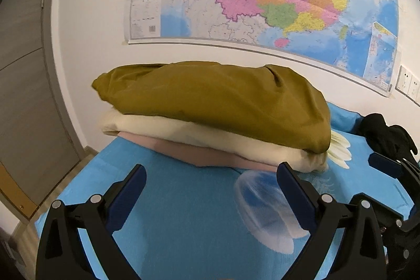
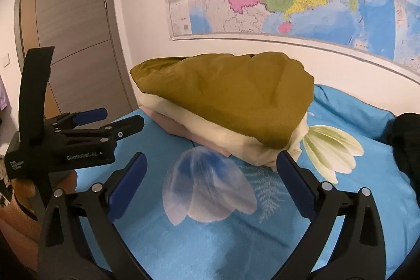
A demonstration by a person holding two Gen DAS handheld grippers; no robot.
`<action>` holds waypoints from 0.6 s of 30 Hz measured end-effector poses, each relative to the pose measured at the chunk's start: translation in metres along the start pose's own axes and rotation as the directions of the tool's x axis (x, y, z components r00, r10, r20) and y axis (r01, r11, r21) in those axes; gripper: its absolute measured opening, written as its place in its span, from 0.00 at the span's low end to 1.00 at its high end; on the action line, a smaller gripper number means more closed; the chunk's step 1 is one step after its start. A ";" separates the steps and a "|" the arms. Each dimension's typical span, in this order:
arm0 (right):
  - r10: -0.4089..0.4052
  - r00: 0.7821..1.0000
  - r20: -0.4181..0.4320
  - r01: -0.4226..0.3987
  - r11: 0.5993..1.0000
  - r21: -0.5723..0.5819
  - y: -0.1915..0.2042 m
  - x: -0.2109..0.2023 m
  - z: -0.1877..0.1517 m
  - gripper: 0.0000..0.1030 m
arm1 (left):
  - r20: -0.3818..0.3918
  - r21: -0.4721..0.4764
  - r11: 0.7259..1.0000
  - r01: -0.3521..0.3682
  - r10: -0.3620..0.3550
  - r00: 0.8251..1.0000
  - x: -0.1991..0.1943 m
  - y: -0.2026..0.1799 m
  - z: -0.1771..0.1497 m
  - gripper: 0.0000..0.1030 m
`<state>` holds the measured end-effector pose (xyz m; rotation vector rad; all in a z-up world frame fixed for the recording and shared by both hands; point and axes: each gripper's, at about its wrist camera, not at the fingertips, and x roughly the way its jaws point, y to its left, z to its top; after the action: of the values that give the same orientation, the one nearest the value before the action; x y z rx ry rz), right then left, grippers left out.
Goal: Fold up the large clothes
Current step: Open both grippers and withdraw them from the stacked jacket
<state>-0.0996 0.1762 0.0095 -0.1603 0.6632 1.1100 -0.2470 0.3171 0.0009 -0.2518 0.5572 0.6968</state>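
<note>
Stack of three folded garments — olive one [image 1: 210, 101] on top, cream [image 1: 183, 133], pink [image 1: 210, 154] beneath — on blue bedsheet [image 1: 183, 214] by the wall. Left gripper [image 1: 211, 175] and right gripper [image 2: 211, 162] both spread wide, empty, near the stack.

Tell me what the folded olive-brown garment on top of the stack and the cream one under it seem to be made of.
The folded olive-brown garment looks like a thin, smooth woven cloth with a matte finish, perhaps cotton or a blend: it shows fine crisp creases. The cream garment looks softer and thicker, with rounded fold edges; its fibre cannot be told.
</note>
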 end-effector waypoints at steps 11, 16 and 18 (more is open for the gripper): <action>-0.002 1.000 0.006 0.002 1.000 0.012 0.009 -0.014 -0.011 0.94 | -0.004 0.003 1.000 0.008 -0.008 1.000 -0.016 -0.001 -0.018 0.93; 0.002 1.000 0.009 -0.002 1.000 0.014 0.012 -0.018 -0.013 0.94 | 0.004 0.001 1.000 0.005 -0.005 1.000 -0.021 0.000 -0.020 0.93; 0.002 1.000 0.010 -0.002 1.000 0.020 0.012 -0.019 -0.013 0.94 | 0.002 0.007 1.000 0.006 -0.006 1.000 -0.022 0.000 -0.021 0.93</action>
<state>-0.1208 0.1613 0.0118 -0.1369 0.6649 1.1051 -0.2691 0.2966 -0.0043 -0.2459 0.5570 0.6895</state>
